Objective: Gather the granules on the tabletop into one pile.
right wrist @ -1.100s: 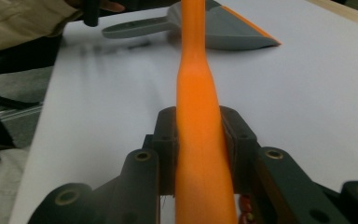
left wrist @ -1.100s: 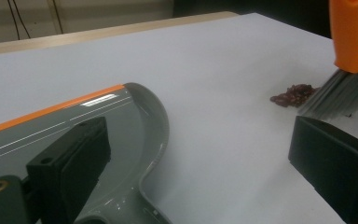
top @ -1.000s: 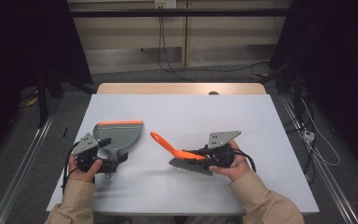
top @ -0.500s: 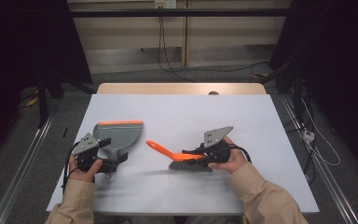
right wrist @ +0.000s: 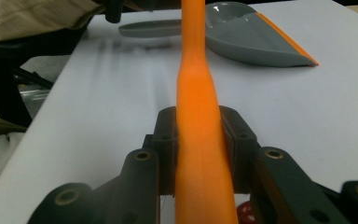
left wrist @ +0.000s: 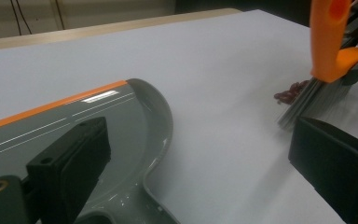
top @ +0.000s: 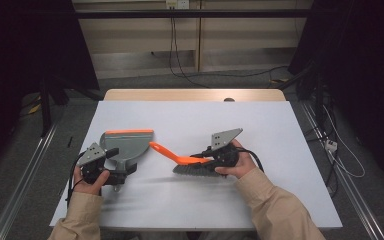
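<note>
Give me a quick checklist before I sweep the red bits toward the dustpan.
1. Right gripper clamped on the orange brush handle: ok, pads press both sides.
2. Left gripper hold on the grey dustpan handle: cannot tell; its jaws look spread in the left gripper view.
3. Bristles down on the table: ok.
4. Red bits lying at the bristles: ok, a small clump touches them.
5. Orange dustpan lip facing the brush: not ok, it faces the far side of the table.
6. Path between brush and dustpan free: ok.
</note>
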